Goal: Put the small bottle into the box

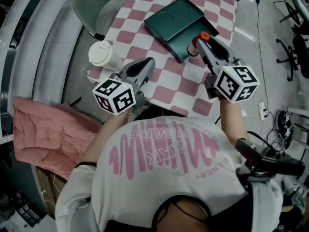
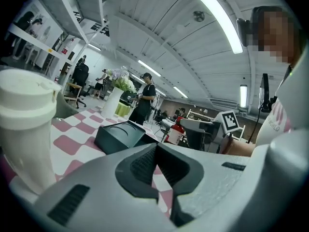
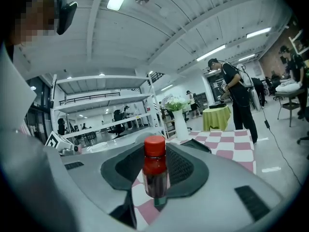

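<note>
The small bottle, dark with a red cap, stands upright between my right gripper's fingers, which are shut on it. In the right gripper view the bottle sits clamped between the ribbed pads. It hovers just off the near right edge of the dark green box, which lies on the pink-and-white checked table. My left gripper rests low over the table's near left part, jaws shut and holding nothing. In the left gripper view the box lies ahead, with the bottle beyond it.
A white lidded cup stands at the table's left edge, close to the left gripper; the same cup fills the left of the left gripper view. A grey chair sits behind it. Pink cloth lies lower left.
</note>
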